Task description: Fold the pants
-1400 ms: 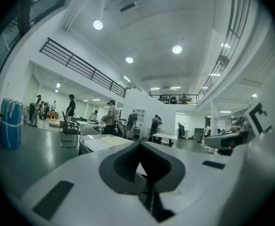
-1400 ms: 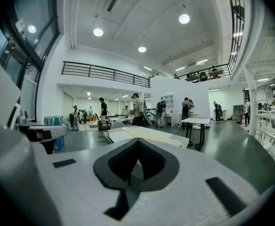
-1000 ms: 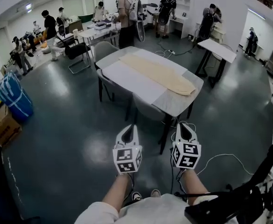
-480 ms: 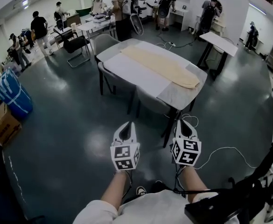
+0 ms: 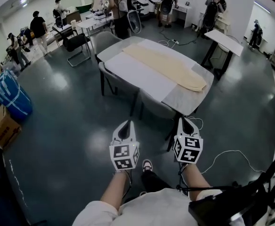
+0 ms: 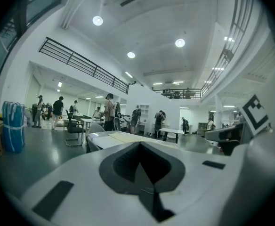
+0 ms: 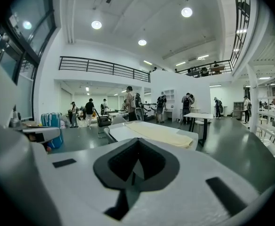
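**Pants flat on desk, grippers not there yet**

Beige pants lie spread full length along the desk, probably laid flat so the fold starts from a smooth layout. Left gripper and right gripper are over the floor, well apart from the desk. Both have their jaws together and hold nothing, as no grab is due yet.

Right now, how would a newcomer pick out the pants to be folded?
Find the nearest grey round-cornered table, standing mid-floor on the dark floor. The long cream fabric pants lie flat along its right-hand length in the head view, beside a white rectangular sheet. They alone are cream and narrow.
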